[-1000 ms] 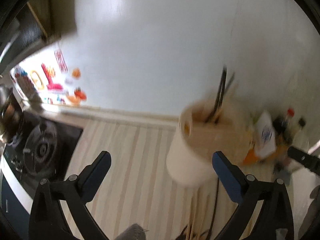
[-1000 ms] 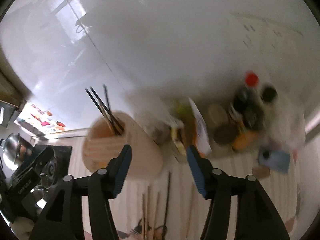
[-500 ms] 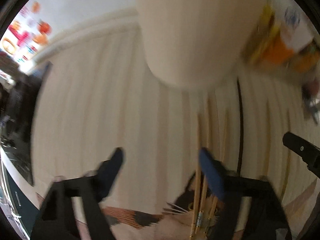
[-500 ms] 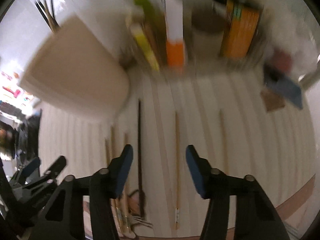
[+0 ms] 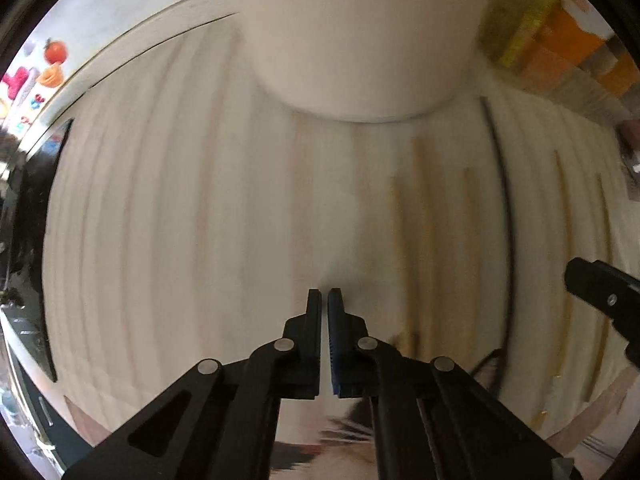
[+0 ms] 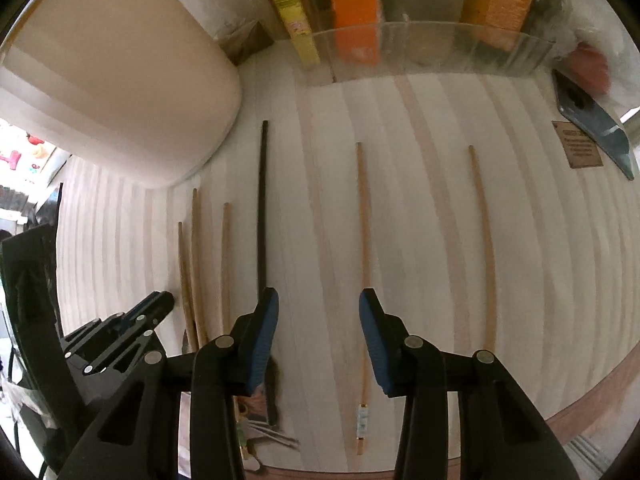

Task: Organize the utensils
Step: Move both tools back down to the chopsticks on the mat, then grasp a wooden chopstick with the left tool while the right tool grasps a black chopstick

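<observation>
A: Where are the chopsticks?
B: Spread on the striped tabletop (image 6: 420, 208), lying lengthwise below the cream holder (image 6: 120, 76): three wooden chopsticks (image 6: 196, 264) close together, a black chopstick (image 6: 262, 208) beside them, then two more wooden ones well apart.
A: And the jaws?
B: The left gripper (image 5: 325, 300) has just clenched, jaws together over bare tabletop with nothing between them. The right gripper (image 6: 318, 308) has been narrowing, jaws parted and empty, standing between the black chopstick and the middle wooden chopstick (image 6: 362, 264)
</observation>
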`<state>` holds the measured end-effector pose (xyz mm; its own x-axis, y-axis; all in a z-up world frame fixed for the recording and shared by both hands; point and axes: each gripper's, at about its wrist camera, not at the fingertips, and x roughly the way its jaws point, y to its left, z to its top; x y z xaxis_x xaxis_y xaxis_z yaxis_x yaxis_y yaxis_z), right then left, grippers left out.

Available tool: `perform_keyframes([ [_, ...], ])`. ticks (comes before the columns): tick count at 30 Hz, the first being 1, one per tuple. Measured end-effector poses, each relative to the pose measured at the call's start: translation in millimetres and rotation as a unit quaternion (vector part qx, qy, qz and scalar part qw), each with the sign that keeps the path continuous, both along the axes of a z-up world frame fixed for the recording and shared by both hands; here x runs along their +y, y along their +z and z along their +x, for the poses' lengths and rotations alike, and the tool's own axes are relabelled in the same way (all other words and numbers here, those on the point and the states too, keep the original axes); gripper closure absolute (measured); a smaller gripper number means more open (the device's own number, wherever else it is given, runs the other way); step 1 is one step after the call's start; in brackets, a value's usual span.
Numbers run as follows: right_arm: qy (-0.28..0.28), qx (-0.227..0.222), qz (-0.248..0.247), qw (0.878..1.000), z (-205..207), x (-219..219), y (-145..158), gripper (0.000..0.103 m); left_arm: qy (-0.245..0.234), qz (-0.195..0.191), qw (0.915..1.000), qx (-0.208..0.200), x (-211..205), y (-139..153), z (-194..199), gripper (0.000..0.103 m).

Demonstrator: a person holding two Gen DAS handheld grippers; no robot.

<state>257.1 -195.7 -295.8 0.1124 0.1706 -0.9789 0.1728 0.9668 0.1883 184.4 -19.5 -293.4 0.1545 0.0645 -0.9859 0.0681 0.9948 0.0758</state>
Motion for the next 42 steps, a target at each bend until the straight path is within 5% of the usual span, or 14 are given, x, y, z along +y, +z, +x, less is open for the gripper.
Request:
perform_keyframes([
  [4,0.017,0.002,0.001,1.000,8,15,-5,0.060,0.035,0.001,0.9994,0.008,36,-1,-1,0.101],
  [7,0.038,0.013,-0.005,0.999,16,30,-15,0.060,0.075,-0.039,0.9961,0.024,57,0,-4,0.099],
  [11,0.067,0.028,-0.045,0.996,20,45,-30,0.080,0.083,-0.081,0.9925,0.039,60,-1,-5,0.096],
  [14,0.074,0.034,-0.063,0.995,14,43,-32,0.095,0.068,-0.113,0.9903,0.043,43,-1,-4,0.079],
  [17,0.063,0.042,-0.070,0.995,4,27,-35,0.096,0.053,-0.138,0.9882,0.040,22,-1,-2,0.071],
  [24,0.036,0.051,-0.063,0.996,-10,-16,-42,0.097,0.013,-0.089,0.9957,0.023,-22,-8,10,0.076],
  [25,0.034,0.051,-0.062,0.996,-11,-19,-43,0.097,0.007,-0.081,0.9965,0.018,-28,-9,10,0.080],
  [26,0.033,0.051,-0.062,0.996,-12,-21,-44,0.097,0.000,-0.064,0.9979,0.008,-33,-8,11,0.095],
  [28,0.033,0.050,-0.064,0.996,-14,-27,-44,0.097,-0.013,-0.046,0.9989,0.001,-38,-8,4,0.098],
  [36,0.046,0.051,-0.077,0.995,-11,-13,-42,0.097,0.013,-0.019,0.9996,0.017,17,-9,-8,0.099],
  [42,0.075,0.073,-0.051,0.993,-34,1,-44,0.097,0.058,-0.065,0.9952,0.043,57,-12,-26,0.094],
])
